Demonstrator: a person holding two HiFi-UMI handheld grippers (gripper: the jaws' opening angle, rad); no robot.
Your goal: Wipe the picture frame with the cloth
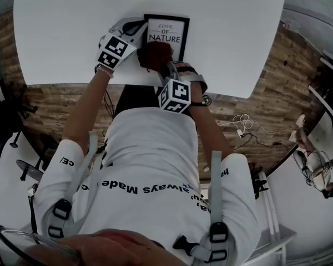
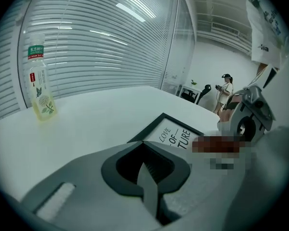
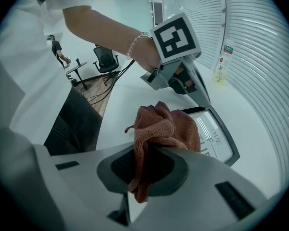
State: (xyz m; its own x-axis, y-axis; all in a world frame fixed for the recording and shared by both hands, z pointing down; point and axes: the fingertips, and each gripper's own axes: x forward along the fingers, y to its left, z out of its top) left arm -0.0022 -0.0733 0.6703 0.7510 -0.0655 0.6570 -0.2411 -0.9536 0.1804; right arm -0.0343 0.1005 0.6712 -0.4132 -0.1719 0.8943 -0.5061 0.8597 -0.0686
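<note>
Gripping bunched rust-red cloth (image 3: pixel 164 125), right tool (image 3: pixel 147 170) touches black picture frame (image 1: pixel 167 32); left tool (image 2: pixel 148 166) closed.

The picture frame (image 1: pixel 169 32) lies on the table (image 1: pixel 66 26), the cloth (image 1: pixel 154 54) on its near edge, a bottle (image 2: pixel 41 88) well apart.

**Clothing.** The person wears a white short-sleeved T-shirt (image 1: pixel 150 148) with black lettering printed across it, and dark trousers (image 3: pixel 72 129). Two grey harness straps (image 1: pixel 215 187) run over the shoulders. Each strap carries black buckles (image 1: pixel 219 231).

**Wrists.** The left wrist carries a thin beaded bracelet (image 3: pixel 135 41). The right wrist carries a dark band (image 1: pixel 202 100).

**Grippers.** The left gripper (image 2: pixel 147 177) and the right gripper (image 3: pixel 135 177) share one design: broad, light grey moulded jaws with rounded contours, each fitted with a dark ribbed pad (image 2: pixel 159 165) in a recessed pocket. Each gripper carries a white marker cube (image 1: pixel 115 50) bearing black square markers on its faces.
</note>
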